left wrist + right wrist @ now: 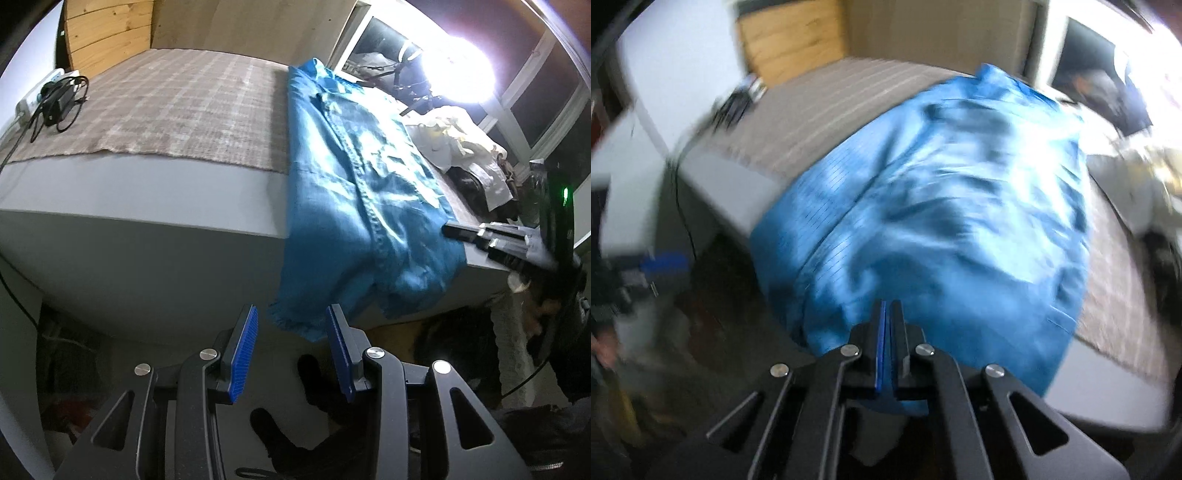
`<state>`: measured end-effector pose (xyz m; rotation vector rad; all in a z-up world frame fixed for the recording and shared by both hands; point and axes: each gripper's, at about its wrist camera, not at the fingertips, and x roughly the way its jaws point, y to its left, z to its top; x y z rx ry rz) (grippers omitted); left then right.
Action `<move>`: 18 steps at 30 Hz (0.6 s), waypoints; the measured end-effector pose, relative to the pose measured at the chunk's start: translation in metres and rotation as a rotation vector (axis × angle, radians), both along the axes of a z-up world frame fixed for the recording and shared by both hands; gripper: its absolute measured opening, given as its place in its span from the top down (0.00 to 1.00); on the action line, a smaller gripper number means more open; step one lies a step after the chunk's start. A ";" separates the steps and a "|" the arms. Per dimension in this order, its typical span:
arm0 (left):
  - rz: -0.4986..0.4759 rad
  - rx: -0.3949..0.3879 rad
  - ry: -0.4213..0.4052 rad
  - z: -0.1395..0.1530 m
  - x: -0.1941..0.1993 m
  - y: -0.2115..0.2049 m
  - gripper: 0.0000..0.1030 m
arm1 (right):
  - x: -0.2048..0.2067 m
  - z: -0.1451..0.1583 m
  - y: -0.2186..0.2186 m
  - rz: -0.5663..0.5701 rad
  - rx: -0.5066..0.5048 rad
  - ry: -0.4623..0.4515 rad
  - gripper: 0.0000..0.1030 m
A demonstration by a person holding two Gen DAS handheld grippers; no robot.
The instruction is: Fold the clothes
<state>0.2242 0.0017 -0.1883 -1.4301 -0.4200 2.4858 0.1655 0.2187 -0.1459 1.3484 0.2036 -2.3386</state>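
across the bed (110,206), a soft, limp blue garment (351,177) hangs over the edge; right gripper (886,314) fingers pinch its hem, left gripper (291,325) fingers gape empty below.

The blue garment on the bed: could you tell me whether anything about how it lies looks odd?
Yes: the blue garment lies crumpled, its lower end hanging over the bed's edge rather than spread flat.

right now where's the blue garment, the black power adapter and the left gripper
blue garment (354,192): left wrist view, on its stitched middle seam.
black power adapter (55,101): left wrist view, on the brick's body, far left of the bed.
left gripper (291,334): left wrist view, midway between its open blue-padded fingertips.
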 end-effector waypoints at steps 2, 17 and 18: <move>-0.007 0.001 -0.002 -0.001 -0.004 0.005 0.64 | 0.000 0.005 -0.003 -0.001 0.017 0.003 0.96; 0.063 -0.005 -0.025 -0.005 0.013 -0.019 0.64 | 0.015 -0.055 -0.098 0.189 0.296 0.067 0.72; 0.067 -0.002 -0.026 -0.005 0.014 -0.021 0.64 | 0.013 -0.053 -0.094 0.185 0.273 0.053 0.87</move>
